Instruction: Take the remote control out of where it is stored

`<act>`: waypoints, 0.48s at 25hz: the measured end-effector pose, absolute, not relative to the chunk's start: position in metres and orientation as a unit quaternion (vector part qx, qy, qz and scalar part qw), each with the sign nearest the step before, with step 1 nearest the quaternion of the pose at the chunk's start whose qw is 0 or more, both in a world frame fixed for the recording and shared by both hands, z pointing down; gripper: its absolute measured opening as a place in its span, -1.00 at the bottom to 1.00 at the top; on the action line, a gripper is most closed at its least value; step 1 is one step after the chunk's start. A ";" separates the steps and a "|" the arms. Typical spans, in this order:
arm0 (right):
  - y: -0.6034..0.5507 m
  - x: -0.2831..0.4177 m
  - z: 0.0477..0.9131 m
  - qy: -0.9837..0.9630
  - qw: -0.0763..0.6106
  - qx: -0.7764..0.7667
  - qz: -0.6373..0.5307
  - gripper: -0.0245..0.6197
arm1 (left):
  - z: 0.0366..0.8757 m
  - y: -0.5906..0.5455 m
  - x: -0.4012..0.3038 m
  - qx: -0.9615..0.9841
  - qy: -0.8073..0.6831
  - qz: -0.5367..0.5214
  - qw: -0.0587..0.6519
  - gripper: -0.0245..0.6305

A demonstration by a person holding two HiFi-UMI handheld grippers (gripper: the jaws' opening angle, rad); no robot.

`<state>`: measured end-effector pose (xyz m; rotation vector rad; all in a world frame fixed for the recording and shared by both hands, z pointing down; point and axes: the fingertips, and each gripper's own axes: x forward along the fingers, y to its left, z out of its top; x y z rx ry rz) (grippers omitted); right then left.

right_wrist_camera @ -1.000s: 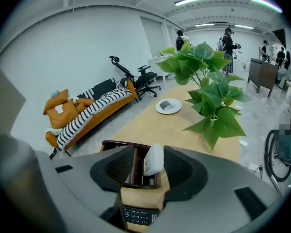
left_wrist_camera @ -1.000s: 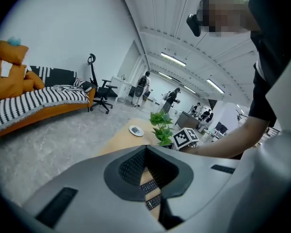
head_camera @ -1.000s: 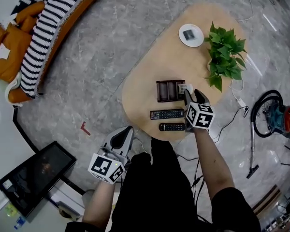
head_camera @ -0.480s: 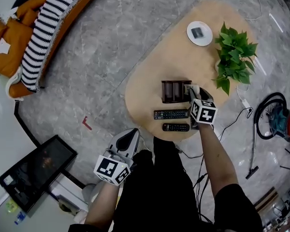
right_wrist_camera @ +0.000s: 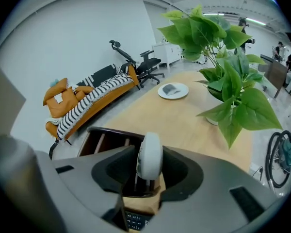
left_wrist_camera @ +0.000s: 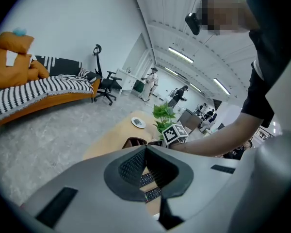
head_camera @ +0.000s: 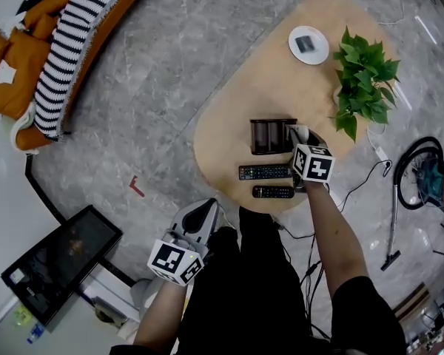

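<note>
as i look down through the head view, the right gripper (head_camera: 300, 140) sits at the right end of the brown holder (head_camera: 266, 137) on the wooden table (head_camera: 229, 117). that is where the white remote (head_camera: 299, 131) stands on end. a longer black remote (head_camera: 265, 171) and a shorter black remote (head_camera: 273, 191) lie flat on the table just in front of the holder. the left gripper (head_camera: 206, 209) hangs off the near table edge, beside the person's legs. a potted plant (head_camera: 366, 80) and a white plate (head_camera: 308, 44) are at the far end.

in the left gripper view its pads are pressed together with nothing between them. past them i see the table and the right gripper's marker cube (left_wrist_camera: 175, 134).

in the right gripper view the white remote stands upright in the holder's right end compartment, directly between the jaws. they are spread either side of it and close to both faces, but not clamped on it.
</note>
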<state>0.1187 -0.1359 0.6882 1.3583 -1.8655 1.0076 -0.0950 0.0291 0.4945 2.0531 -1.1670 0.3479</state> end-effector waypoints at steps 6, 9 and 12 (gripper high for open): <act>-0.130 0.109 0.684 -0.715 0.325 0.498 0.368 -0.56 | 0.493 0.036 -0.093 0.801 -0.453 0.127 0.369 -0.90; -0.127 0.107 0.674 -0.721 0.318 0.502 0.357 -0.56 | 0.491 0.037 -0.094 0.804 -0.453 0.127 0.364 -0.90; -0.124 0.111 0.656 -0.723 0.295 0.514 0.354 -0.56 | 0.490 0.039 -0.094 0.807 -0.450 0.126 0.361 -0.90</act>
